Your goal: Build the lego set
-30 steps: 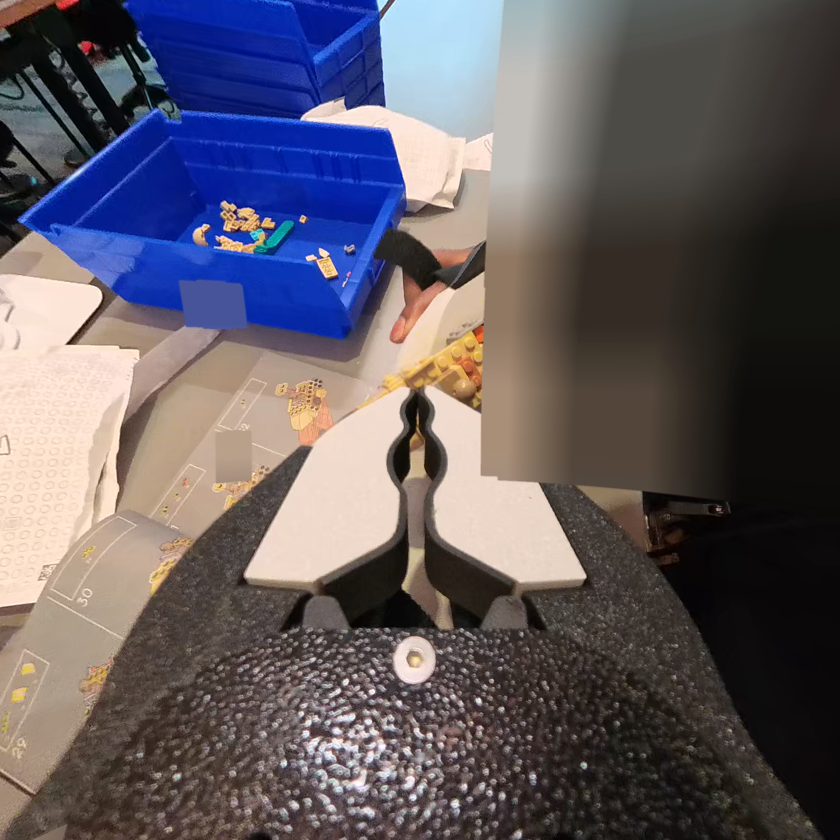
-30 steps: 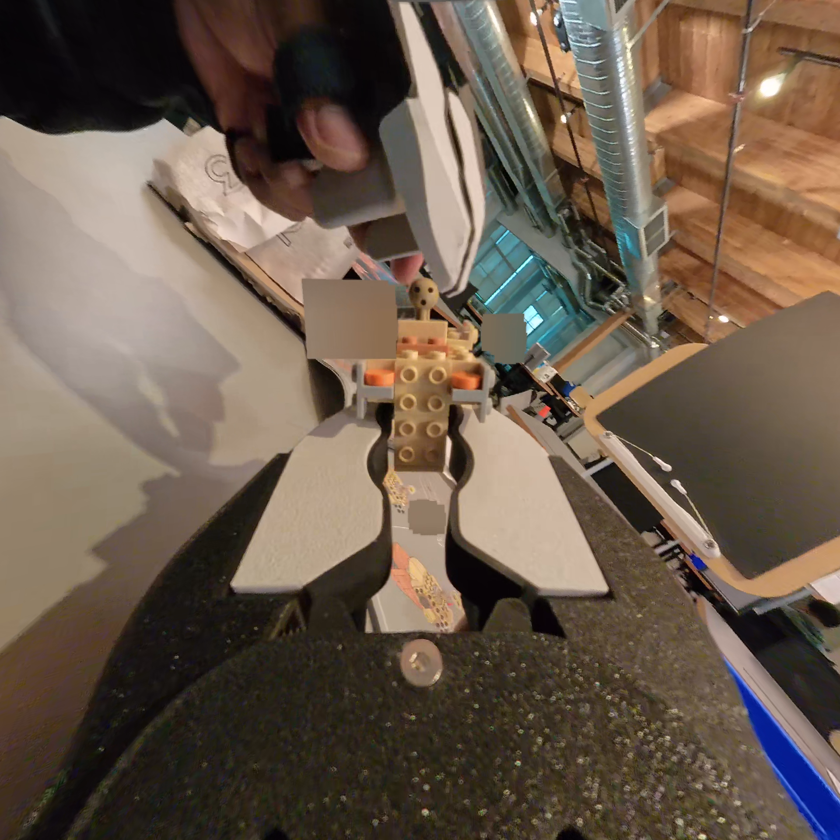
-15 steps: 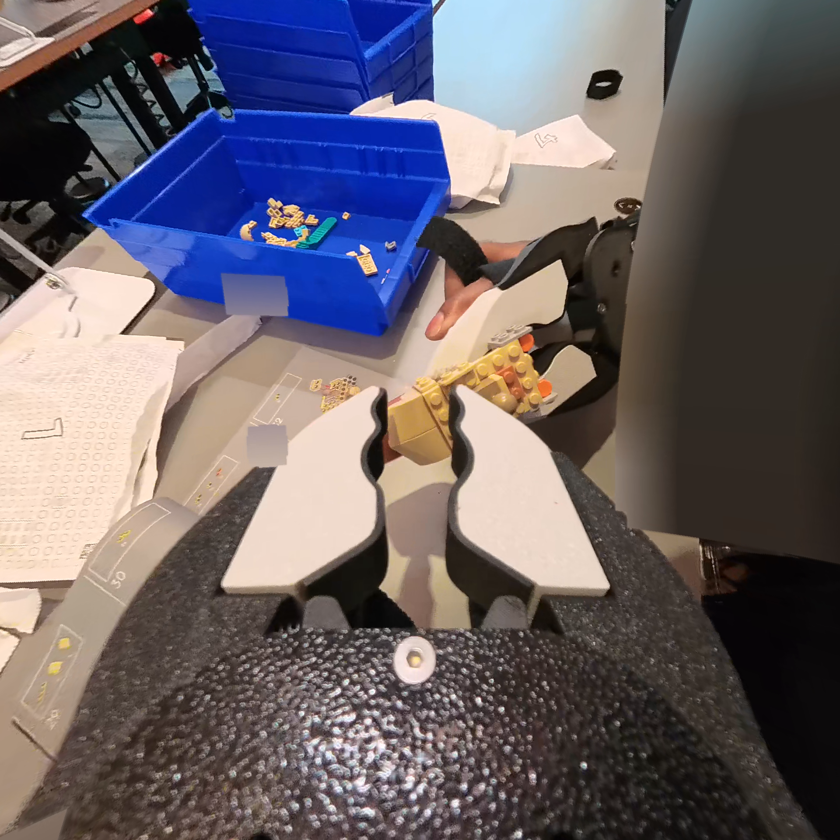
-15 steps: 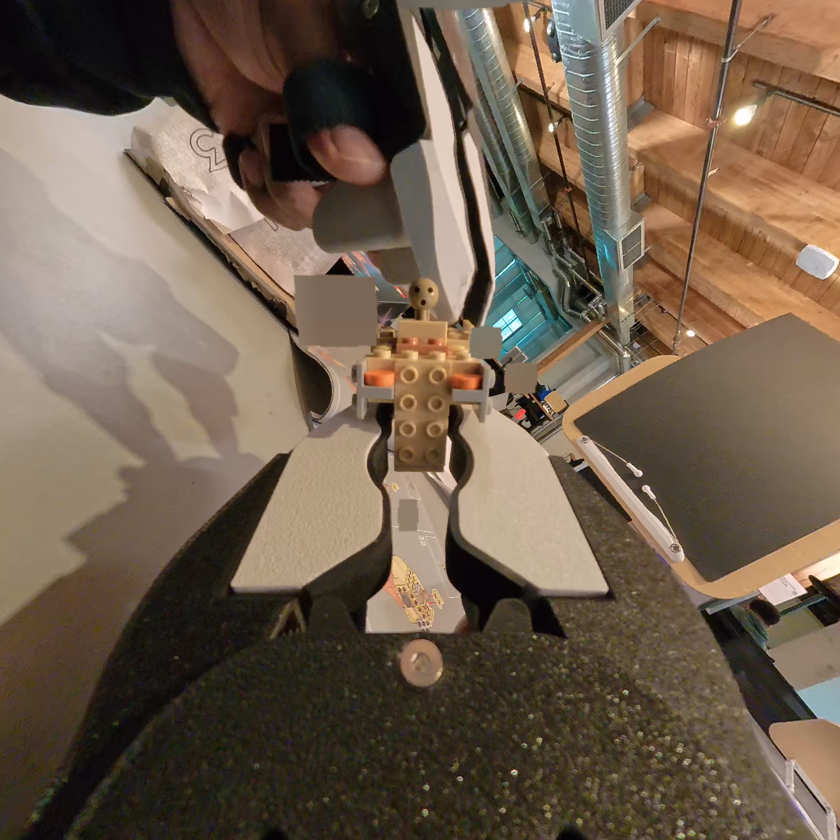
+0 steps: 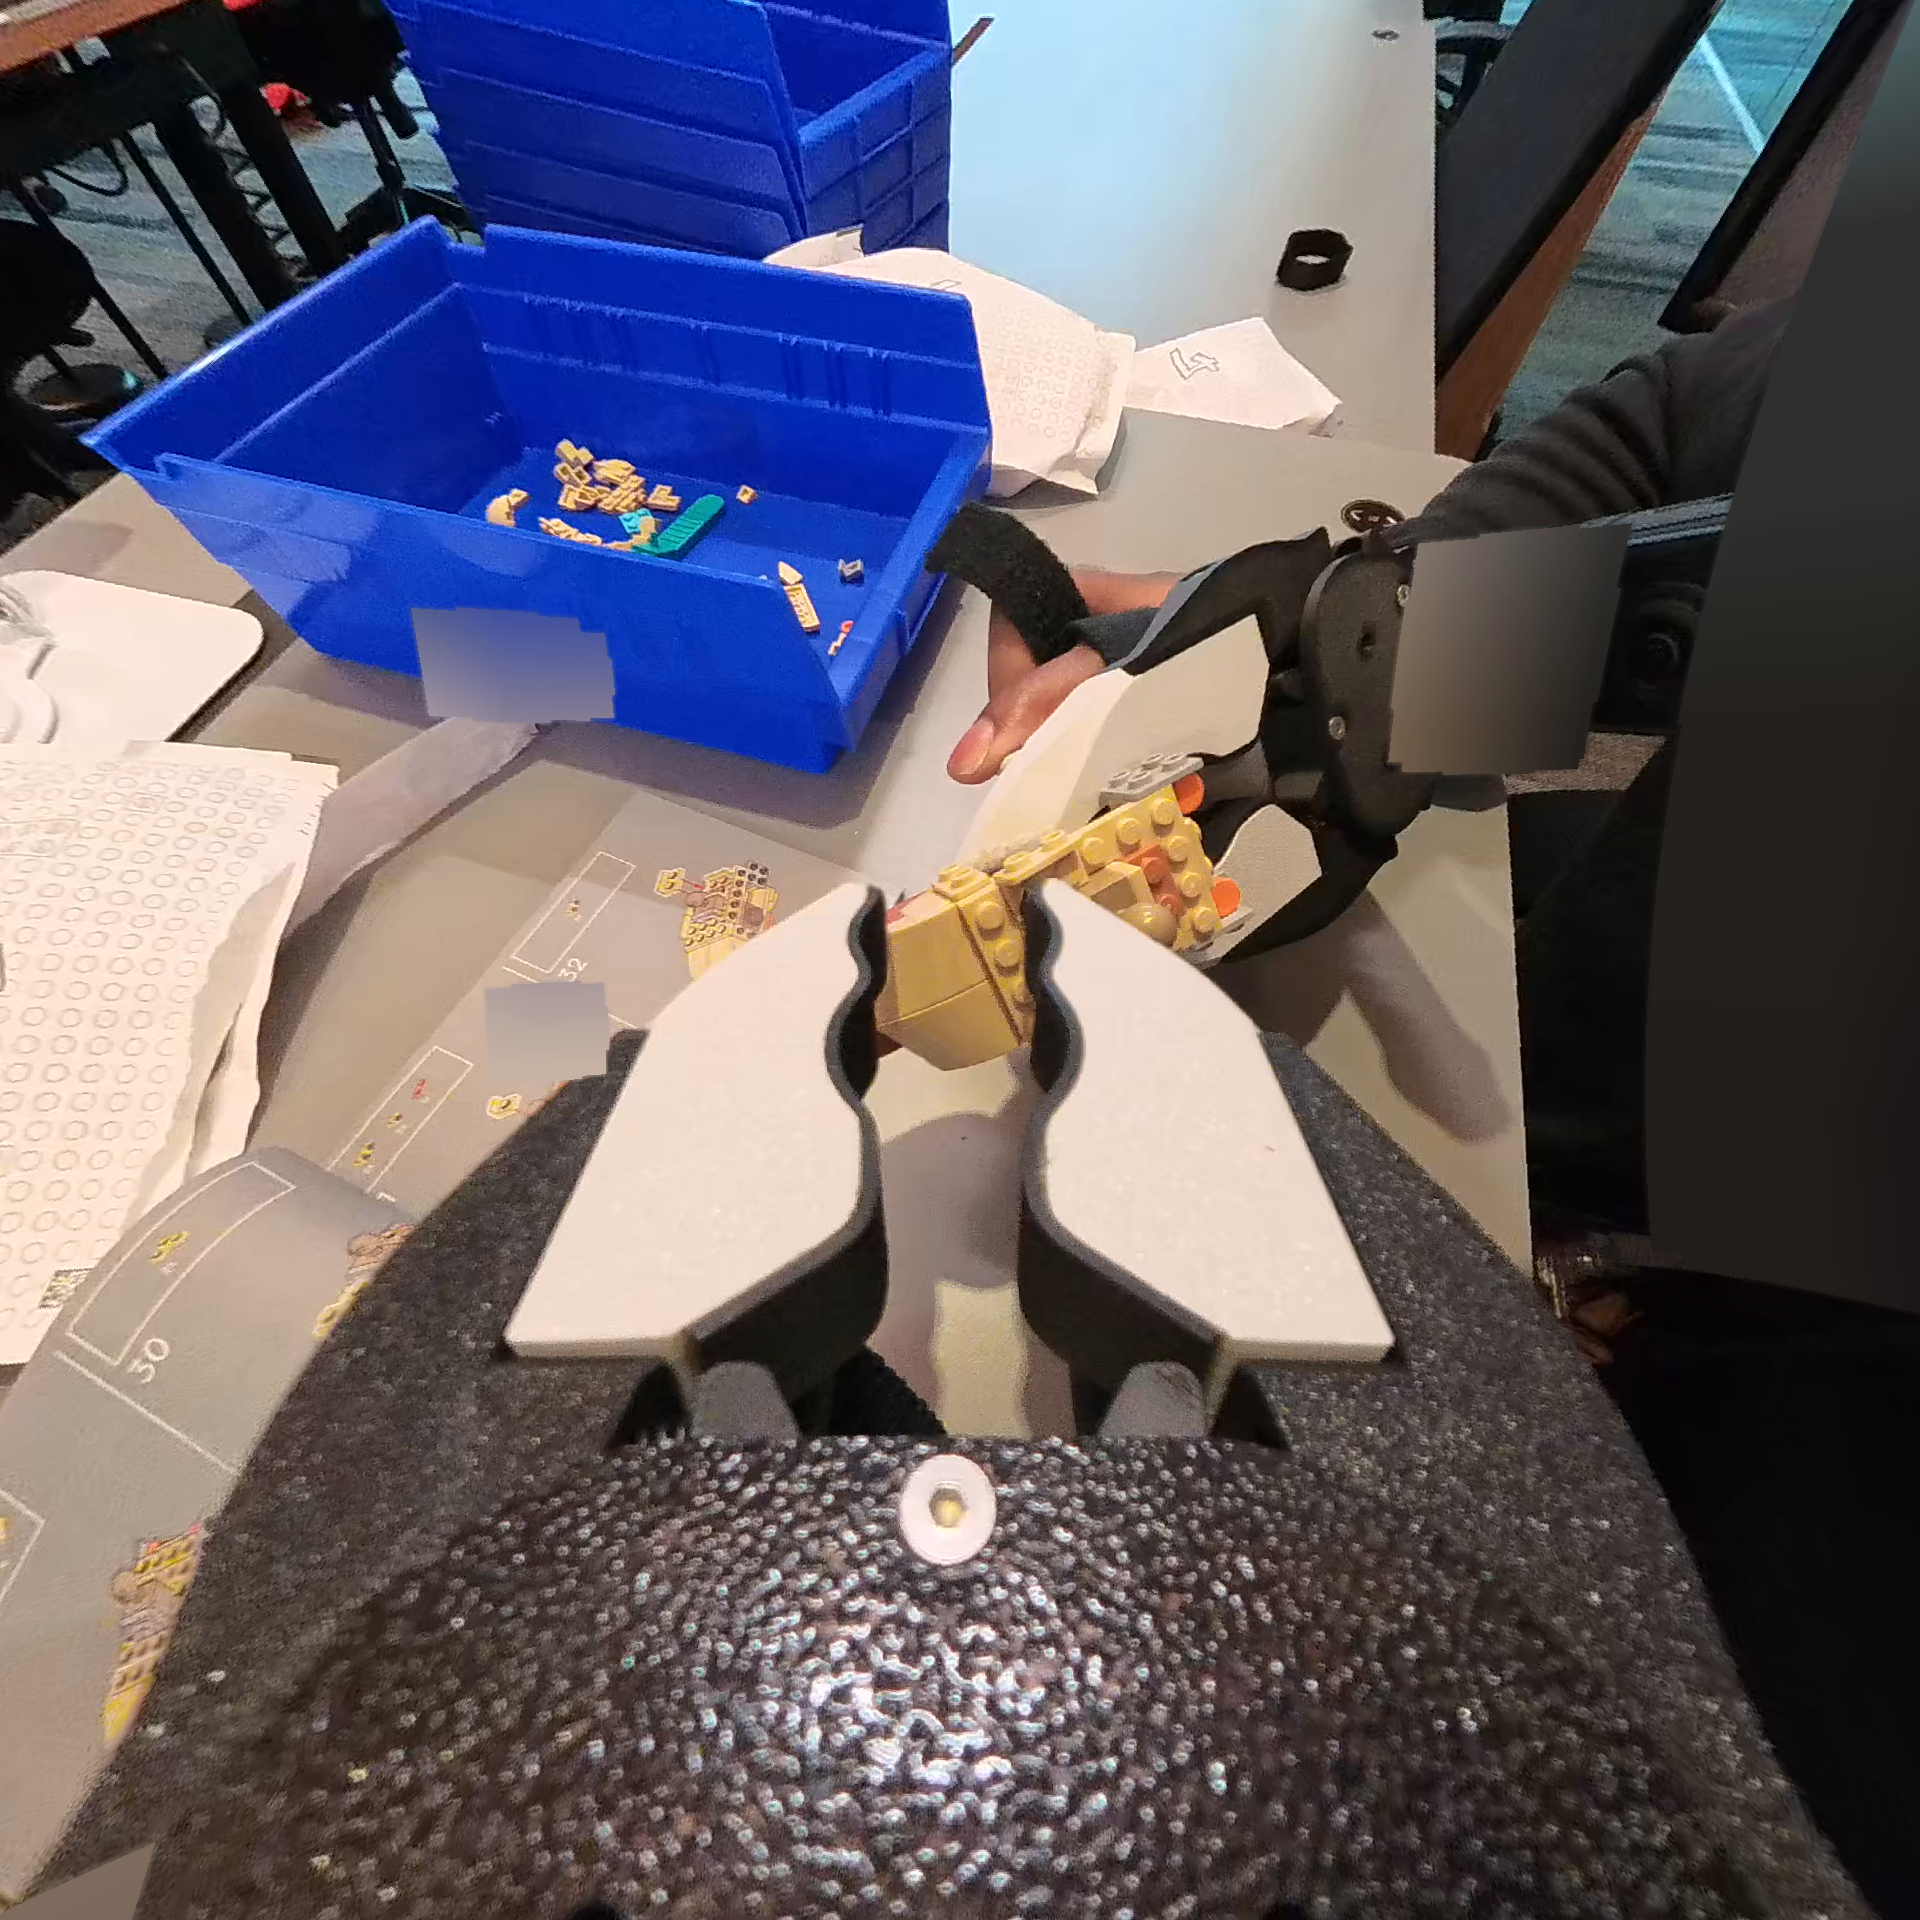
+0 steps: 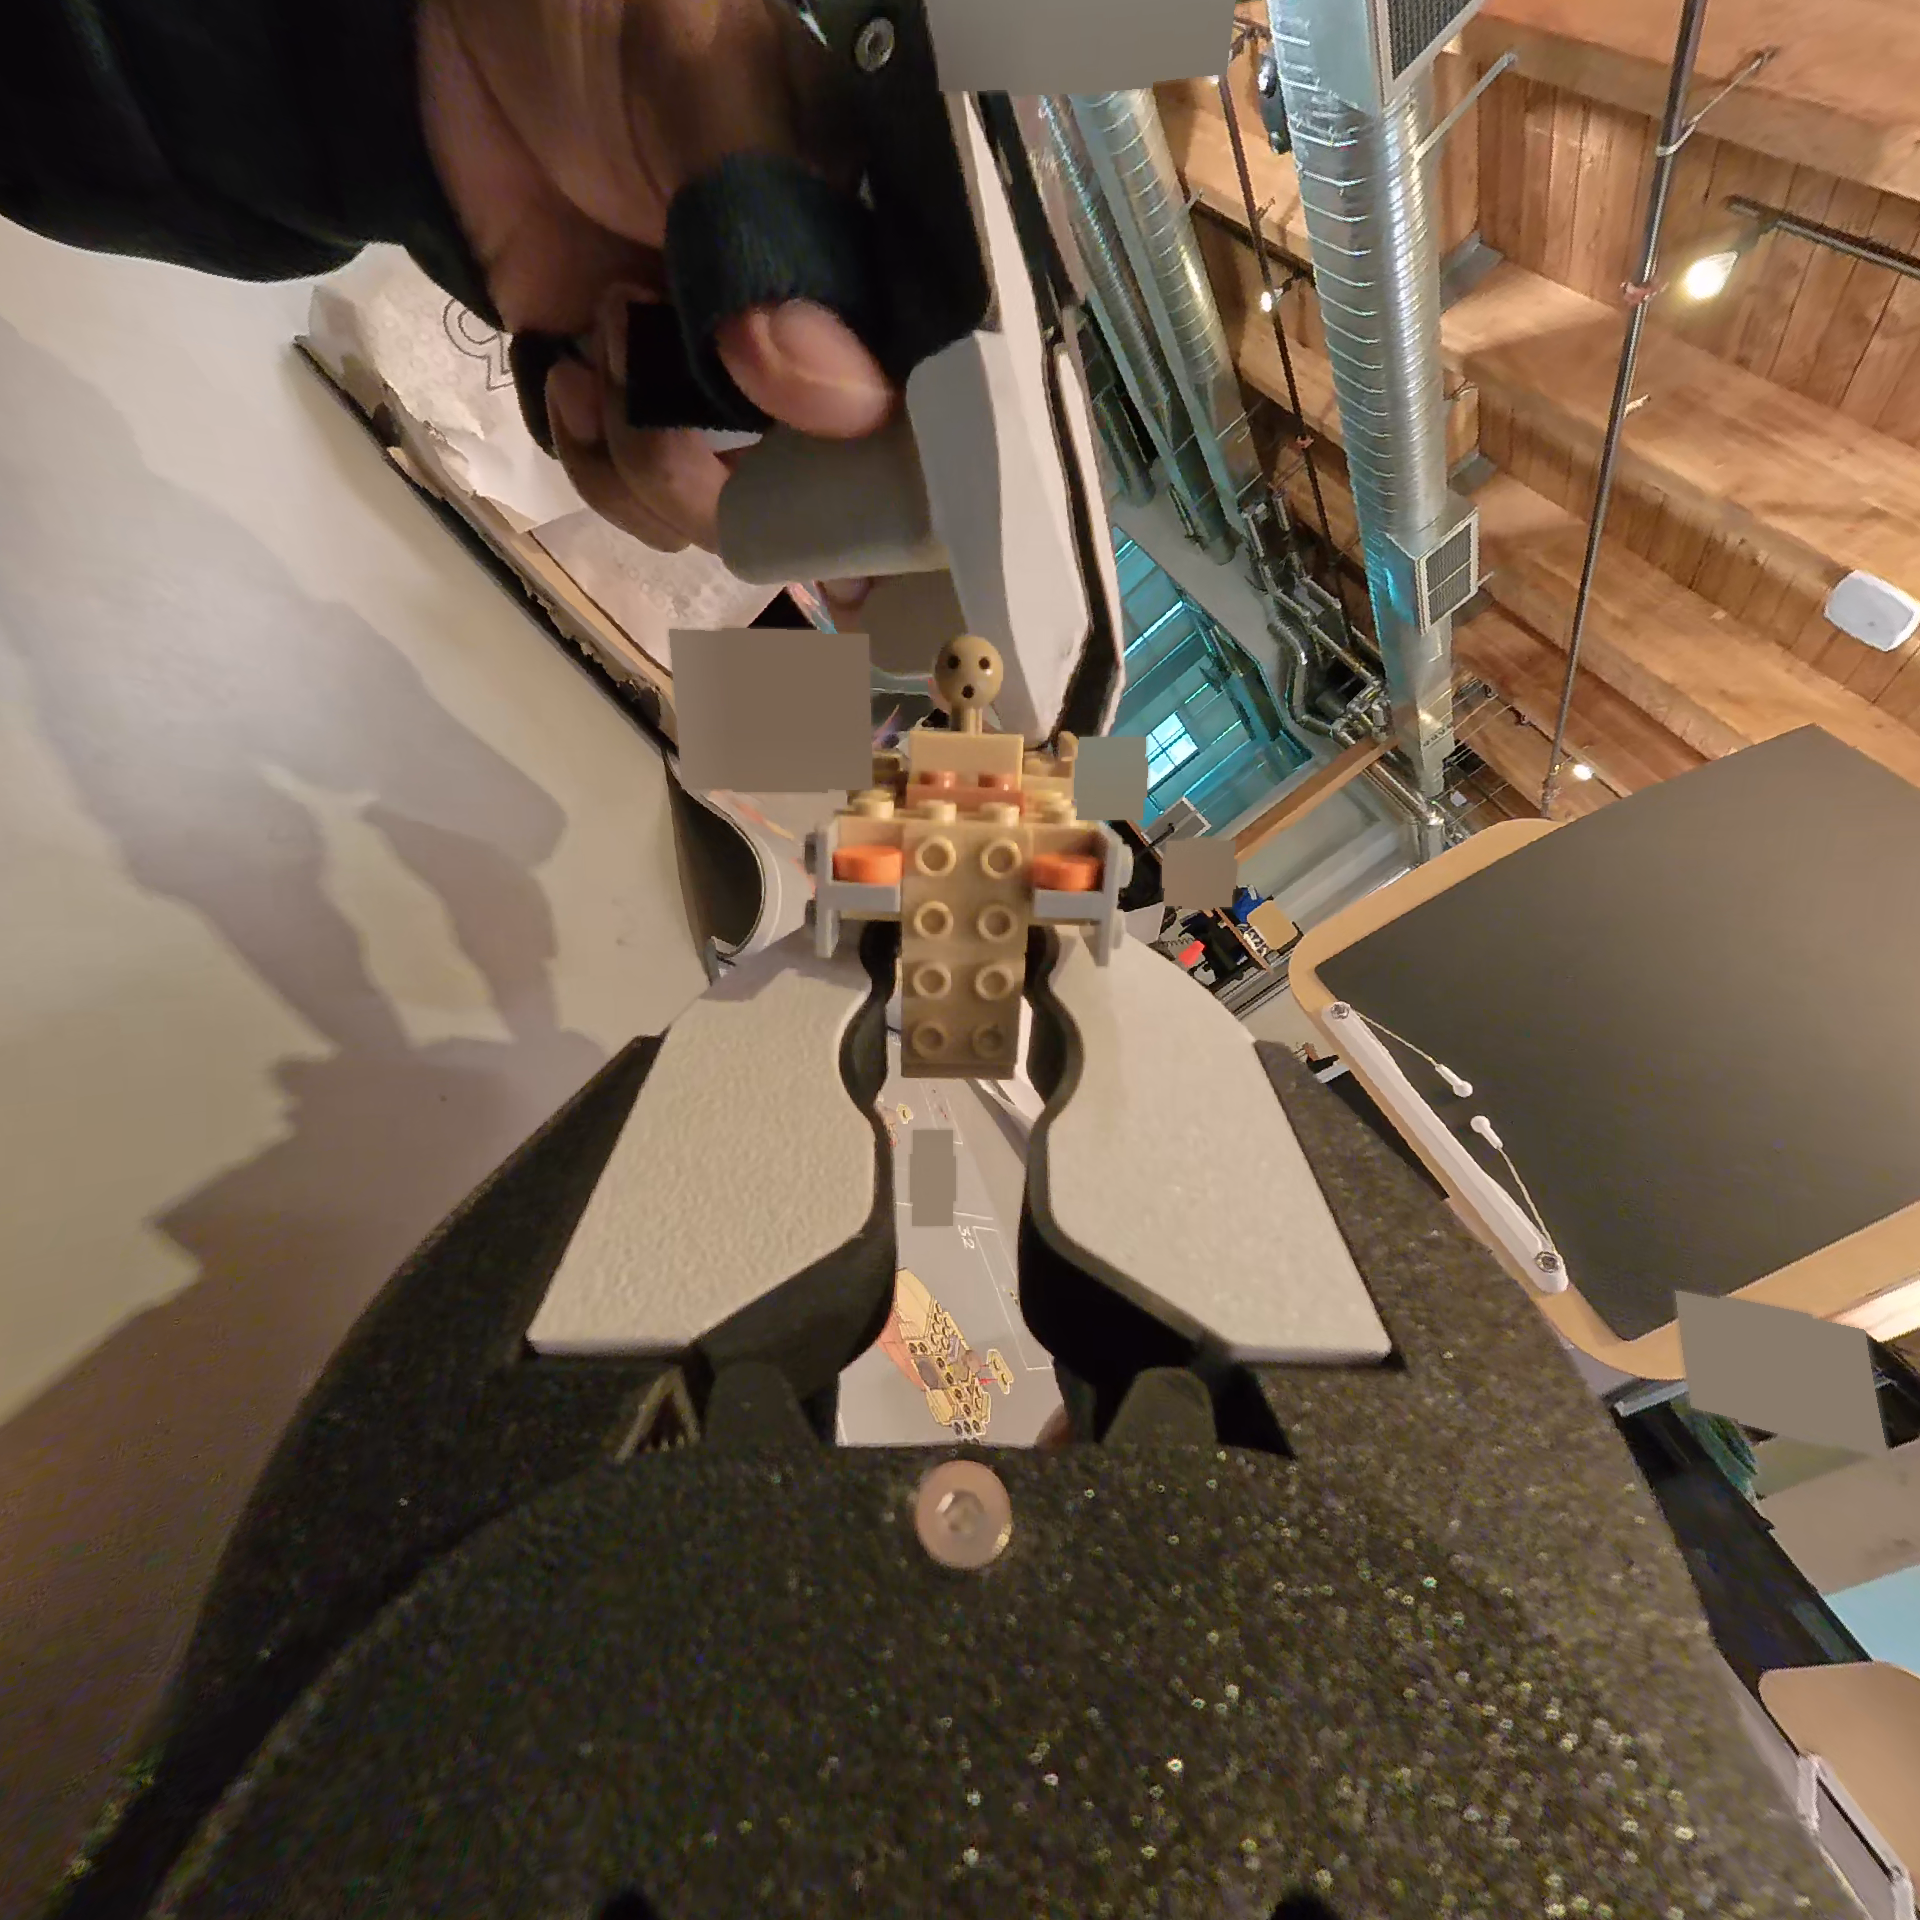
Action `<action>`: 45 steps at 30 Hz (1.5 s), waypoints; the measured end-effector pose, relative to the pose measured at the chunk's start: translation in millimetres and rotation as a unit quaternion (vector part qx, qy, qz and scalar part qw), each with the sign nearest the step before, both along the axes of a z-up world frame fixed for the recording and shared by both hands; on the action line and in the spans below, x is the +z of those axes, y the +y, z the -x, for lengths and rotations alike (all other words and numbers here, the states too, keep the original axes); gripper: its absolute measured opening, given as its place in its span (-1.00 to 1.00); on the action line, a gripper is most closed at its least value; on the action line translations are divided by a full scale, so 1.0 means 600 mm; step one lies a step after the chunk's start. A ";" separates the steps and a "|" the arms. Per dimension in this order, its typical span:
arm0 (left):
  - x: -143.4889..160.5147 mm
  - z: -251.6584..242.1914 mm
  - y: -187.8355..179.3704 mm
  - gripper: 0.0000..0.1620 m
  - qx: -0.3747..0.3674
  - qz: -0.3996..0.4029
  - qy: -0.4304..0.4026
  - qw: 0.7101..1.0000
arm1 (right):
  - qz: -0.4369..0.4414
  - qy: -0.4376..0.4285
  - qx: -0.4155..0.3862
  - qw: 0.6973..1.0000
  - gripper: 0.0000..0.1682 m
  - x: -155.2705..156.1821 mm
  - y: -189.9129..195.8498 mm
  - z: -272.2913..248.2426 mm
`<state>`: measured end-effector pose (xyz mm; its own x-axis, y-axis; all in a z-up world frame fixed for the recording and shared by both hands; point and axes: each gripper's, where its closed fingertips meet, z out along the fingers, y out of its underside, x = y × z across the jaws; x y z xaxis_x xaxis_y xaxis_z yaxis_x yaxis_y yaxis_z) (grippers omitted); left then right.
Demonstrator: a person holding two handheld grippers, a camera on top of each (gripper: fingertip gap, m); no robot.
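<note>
A tan lego model (image 5: pixel 1101 862) with orange studs and grey side pieces is held in the air between both grippers. My left gripper (image 5: pixel 951 935) is closed to the width of the model's blocky tan end, which fills the gap between its fingertips. My right gripper (image 6: pixel 956 966) is shut on the model's tan studded plate (image 6: pixel 956 935). A small ball-headed piece (image 6: pixel 966 670) stands at the model's far end. The right gripper's fingers (image 5: pixel 1143 707) show on the right of the left wrist view. The left gripper's fingers (image 6: pixel 997 499) show above the model in the right wrist view.
A blue bin (image 5: pixel 312 561) holding several loose tan and teal pieces (image 5: pixel 613 499) stands at the back left, with stacked blue bins (image 5: pixel 675 104) behind. An open instruction booklet (image 5: pixel 468 935) lies under the grippers and printed paper sheets (image 5: pixel 114 935) on the left. A hand (image 5: pixel 1018 686) holds the right gripper. My left and right fingertips are right by each other.
My left gripper was shut and empty one second ago. It opened and now has the model's tan end between its fingertips. My right gripper kept its hold on the model.
</note>
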<state>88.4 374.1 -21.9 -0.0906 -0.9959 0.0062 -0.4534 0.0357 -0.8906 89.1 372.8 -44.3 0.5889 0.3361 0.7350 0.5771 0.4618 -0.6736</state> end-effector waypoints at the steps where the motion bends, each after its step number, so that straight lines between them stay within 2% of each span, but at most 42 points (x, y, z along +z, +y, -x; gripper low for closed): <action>1: -0.001 0.000 -0.001 -0.69 -0.002 0.003 0.000 1.000 | 0.000 -0.001 0.000 1.000 -0.74 -0.001 0.000 0.000; 28: -0.007 -0.005 -0.003 -0.77 -0.006 0.002 0.000 1.000 | -0.017 -0.026 -0.014 0.999 -0.74 -0.003 0.003 -0.005; 33: 0.010 0.007 0.002 -0.64 -0.013 0.017 -0.006 1.000 | -0.006 -0.023 -0.001 1.000 -0.74 -0.003 -0.001 0.006; 45: -0.007 0.017 -0.004 -0.52 -0.030 -0.091 0.048 0.994 | 0.015 -0.039 0.034 0.999 -0.74 -0.020 -0.009 0.024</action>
